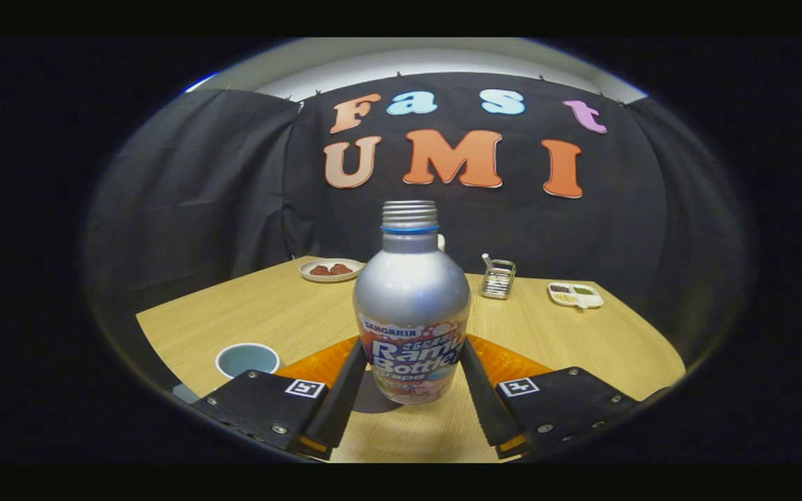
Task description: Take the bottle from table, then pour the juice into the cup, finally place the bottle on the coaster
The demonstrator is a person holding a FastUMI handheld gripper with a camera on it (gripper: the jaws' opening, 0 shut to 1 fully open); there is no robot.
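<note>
**Now my claw closes on the bottle**

Right now my claw (411,362) has the bottle (411,306) between its two fingers (345,390). Each finger lies against a side of the lower body, one on the left and one on the right, across the printed label, so I read the claw as clamped on the bottle. The bottle stands upright. Its base sits close over the wooden table (269,313), with a shadow under it, and I cannot tell whether it rests on the wood or is just off it. The body is silver, the label is colourful, and the threaded neck at the top is open, with a blue ring below the threads.

An orange coaster (512,363) lies flat on the table just behind the bottle, showing on both sides of it past my fingers. The cup (248,360), pale blue and upright, stands to the left of my left finger, near the table's front edge.

Farther back, well apart from the bottle, there is a small white plate (331,269) with reddish pieces on it to the left, a metal wire holder (498,278) to the right, and a white divided dish (575,294) with small portions farther right.
</note>
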